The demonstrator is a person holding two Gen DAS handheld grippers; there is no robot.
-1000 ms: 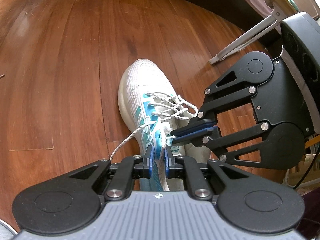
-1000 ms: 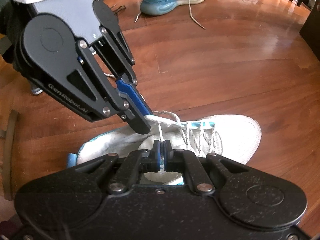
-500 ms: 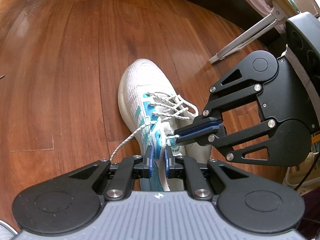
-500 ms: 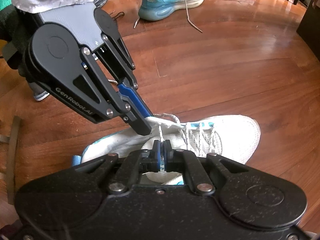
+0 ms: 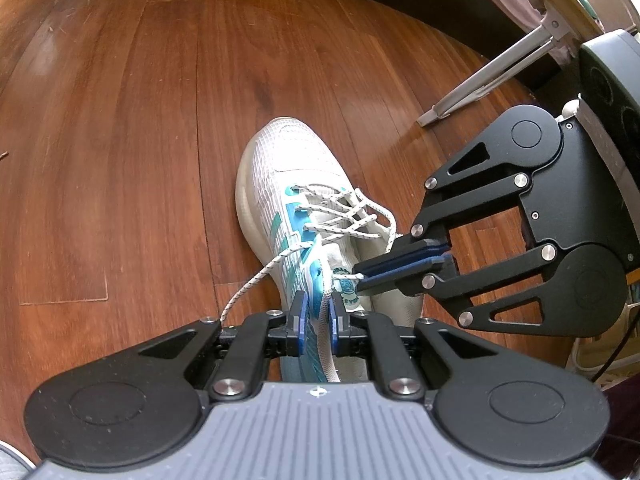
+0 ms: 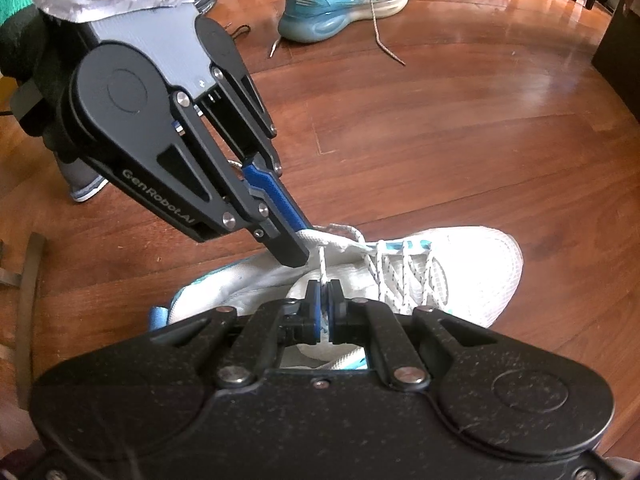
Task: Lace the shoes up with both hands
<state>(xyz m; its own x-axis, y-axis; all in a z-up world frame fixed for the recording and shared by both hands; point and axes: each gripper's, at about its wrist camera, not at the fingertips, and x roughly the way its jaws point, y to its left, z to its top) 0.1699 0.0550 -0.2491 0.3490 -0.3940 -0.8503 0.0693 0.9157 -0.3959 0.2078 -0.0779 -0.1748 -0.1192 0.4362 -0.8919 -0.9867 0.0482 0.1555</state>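
While left fingers (image 5: 317,317) clamp the shoe (image 5: 296,184) collar, right fingers (image 6: 323,307) pinch its lace (image 6: 321,266).

**Right gripper draws back with the lace end**

Seen from the left wrist, the right gripper (image 5: 357,278) now sits farther to the right and slightly lower than a second ago, its closed tips drawn a little away from the shoe's (image 5: 298,184) tongue while pinching the lace (image 6: 321,264). From the right wrist, the left gripper (image 6: 298,254) appears larger and shifted right, and the second shoe (image 6: 344,0) on the floor (image 6: 460,128) sits lower in the view.
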